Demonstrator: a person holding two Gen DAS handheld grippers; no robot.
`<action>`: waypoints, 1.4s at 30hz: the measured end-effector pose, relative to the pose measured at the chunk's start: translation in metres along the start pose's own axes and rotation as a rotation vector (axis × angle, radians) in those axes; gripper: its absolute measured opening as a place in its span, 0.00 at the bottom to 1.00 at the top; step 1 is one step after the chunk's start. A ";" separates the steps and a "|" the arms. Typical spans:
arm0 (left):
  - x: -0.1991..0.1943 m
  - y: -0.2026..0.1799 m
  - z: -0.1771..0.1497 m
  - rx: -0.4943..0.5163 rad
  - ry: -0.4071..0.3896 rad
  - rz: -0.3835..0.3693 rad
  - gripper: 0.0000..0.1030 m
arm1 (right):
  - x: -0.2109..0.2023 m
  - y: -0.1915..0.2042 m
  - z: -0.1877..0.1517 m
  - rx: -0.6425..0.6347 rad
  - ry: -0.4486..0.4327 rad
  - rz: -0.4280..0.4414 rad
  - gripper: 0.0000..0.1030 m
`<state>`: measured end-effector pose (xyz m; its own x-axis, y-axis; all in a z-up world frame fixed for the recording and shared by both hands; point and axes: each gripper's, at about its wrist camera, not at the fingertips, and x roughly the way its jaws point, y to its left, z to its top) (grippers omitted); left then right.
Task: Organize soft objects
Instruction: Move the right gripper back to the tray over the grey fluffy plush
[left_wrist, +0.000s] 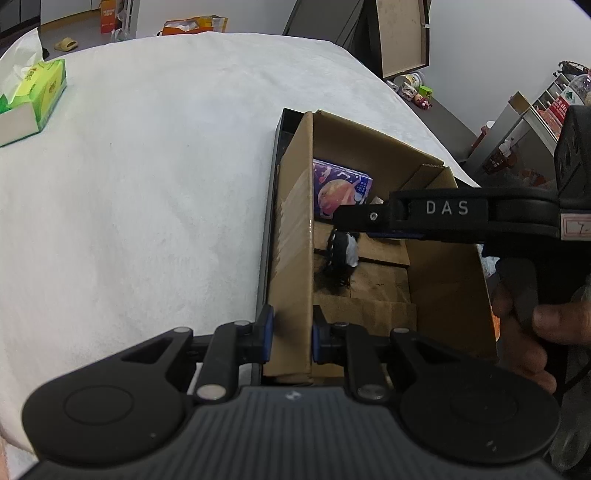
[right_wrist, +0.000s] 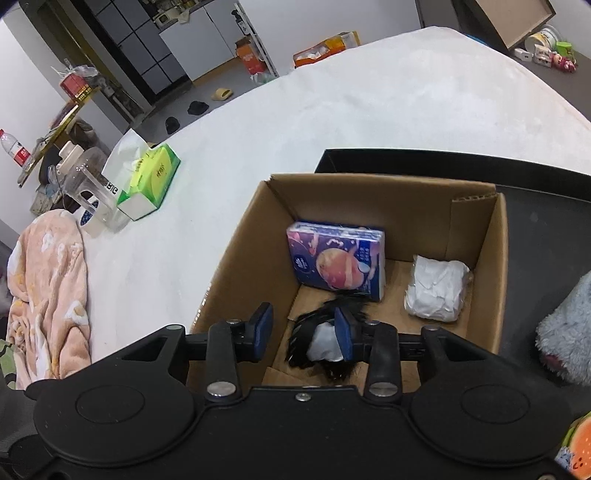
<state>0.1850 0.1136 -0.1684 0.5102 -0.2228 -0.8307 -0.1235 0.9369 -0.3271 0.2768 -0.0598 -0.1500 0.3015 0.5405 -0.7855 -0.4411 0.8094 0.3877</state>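
Big table under a white fuzzy cloth (right_wrist: 369, 110), messy room behind it: dark cabinets and floor clutter up at 11 o'clock in the right wrist view.

A green tissue box (right_wrist: 149, 181) sits at 9 o'clock from the cardboard box (right_wrist: 229, 266), well apart. Peach blanket (right_wrist: 51, 295) is bunched at the table's left edge.

Inside the cardboard box: a purple tissue pack (right_wrist: 338, 258) against the far wall, a white wrapped bundle (right_wrist: 437, 288) at 3 o'clock from it, and a black-and-white fluffy thing (right_wrist: 321, 341) on the floor.

The right gripper (right_wrist: 304, 332) has its jaws apart, fluffy thing low between them, right pad half covering it. Can't tell whether it touches.

The left gripper (left_wrist: 289, 334) is clamped on the cardboard wall.

A grey plush (right_wrist: 569, 332) is cut off at the right edge.
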 end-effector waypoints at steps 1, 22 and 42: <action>0.000 0.000 0.000 0.004 0.000 0.000 0.20 | -0.001 -0.001 -0.001 0.002 0.000 0.000 0.36; -0.004 -0.025 0.013 0.050 -0.028 0.131 0.37 | -0.065 -0.038 -0.005 0.018 -0.103 -0.042 0.55; -0.003 -0.056 0.021 0.112 -0.066 0.210 0.66 | -0.089 -0.095 -0.019 0.083 -0.131 -0.114 0.74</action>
<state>0.2080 0.0677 -0.1380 0.5383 -0.0050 -0.8428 -0.1396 0.9856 -0.0950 0.2753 -0.1891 -0.1259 0.4557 0.4649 -0.7591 -0.3279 0.8805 0.3424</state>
